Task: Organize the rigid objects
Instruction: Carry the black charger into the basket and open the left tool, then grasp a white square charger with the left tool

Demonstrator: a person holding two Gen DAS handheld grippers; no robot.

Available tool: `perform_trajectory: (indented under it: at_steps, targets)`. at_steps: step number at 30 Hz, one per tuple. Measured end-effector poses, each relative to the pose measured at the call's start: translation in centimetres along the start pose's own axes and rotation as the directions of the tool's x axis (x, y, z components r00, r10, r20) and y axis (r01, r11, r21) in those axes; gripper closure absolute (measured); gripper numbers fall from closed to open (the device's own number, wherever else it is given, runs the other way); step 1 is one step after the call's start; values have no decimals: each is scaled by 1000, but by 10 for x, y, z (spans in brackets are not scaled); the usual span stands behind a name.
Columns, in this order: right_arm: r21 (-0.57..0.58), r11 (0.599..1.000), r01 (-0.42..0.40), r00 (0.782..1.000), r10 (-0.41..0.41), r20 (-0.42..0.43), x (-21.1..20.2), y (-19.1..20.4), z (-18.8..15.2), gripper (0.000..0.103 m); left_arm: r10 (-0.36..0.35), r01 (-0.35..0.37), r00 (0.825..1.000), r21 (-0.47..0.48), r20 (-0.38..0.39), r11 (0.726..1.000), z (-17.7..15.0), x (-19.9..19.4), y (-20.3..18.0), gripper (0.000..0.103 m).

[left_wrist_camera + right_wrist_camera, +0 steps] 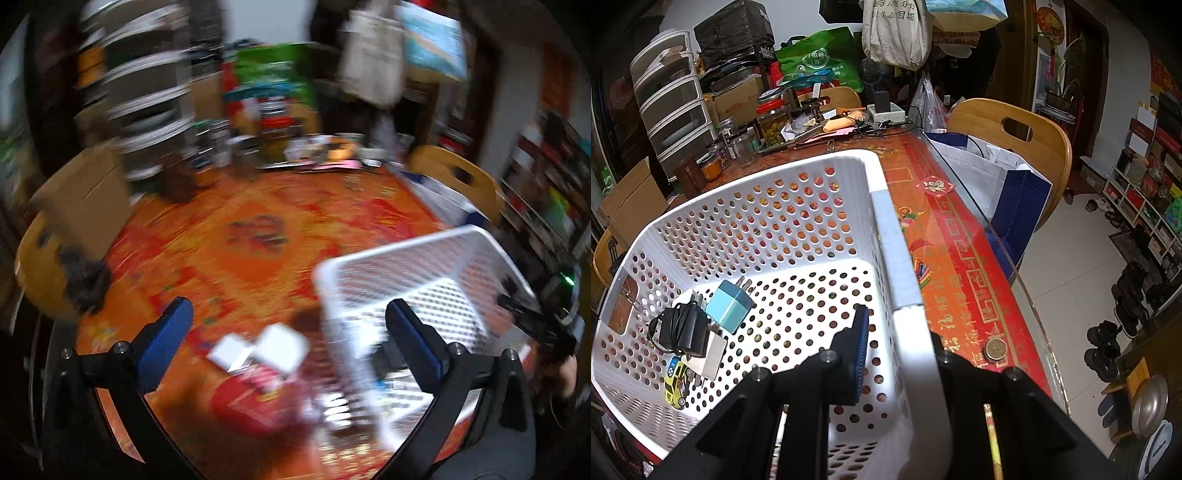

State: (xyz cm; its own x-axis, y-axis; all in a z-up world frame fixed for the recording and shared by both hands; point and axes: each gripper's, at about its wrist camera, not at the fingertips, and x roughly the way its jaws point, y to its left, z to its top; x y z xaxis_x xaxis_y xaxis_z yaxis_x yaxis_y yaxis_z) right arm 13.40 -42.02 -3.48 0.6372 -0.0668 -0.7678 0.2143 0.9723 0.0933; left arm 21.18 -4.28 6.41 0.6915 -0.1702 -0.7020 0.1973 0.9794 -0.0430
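Note:
In the right wrist view, a white perforated basket (886, 236) stands on the orange-red table cloth. My right gripper (901, 350) is shut on the basket's right wall, one blue pad inside and the other finger outside. In the basket lie a light blue plug adapter (729, 306), a black charger with its cable (681, 328), a pale flat box (709, 356) and a yellow toy car (675, 382). The left wrist view is blurred. My left gripper (288, 332) hangs wide open above the table, with nothing between its pads, over white boxes (280, 347) and a red packet (251, 402) left of the basket (406, 266).
Jars (772, 122), a drawer tower (672, 96) and clutter crowd the table's far side. Its glass edge (1004, 251) runs along the right, with a coin (995, 349) near it. A wooden chair (1015, 129) holding a white and blue bag (997, 177) stands beyond.

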Motion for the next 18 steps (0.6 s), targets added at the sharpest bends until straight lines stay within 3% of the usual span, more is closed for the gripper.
perform_trajectory:
  at_steps: [1,4,8,18]
  targets:
    - [0,1000,0,1000,0,0,0,0,0,85,12,-13,1000,-32,-14,999,-5,7,17,0]
    - [0,1000,-1,1000,1,0,0,0,0,85,55,-70,983,-78,-173,995,-30,61,64,0]
    - [0,1000,0,1000,0,-1,0,-1,1,85,115,-127,955,-27,-272,992,-65,108,80,1]
    - [-3,1000,10,1000,-10,-5,1,-1,1,85,87,-112,943,-60,-320,992,-79,148,91,1]
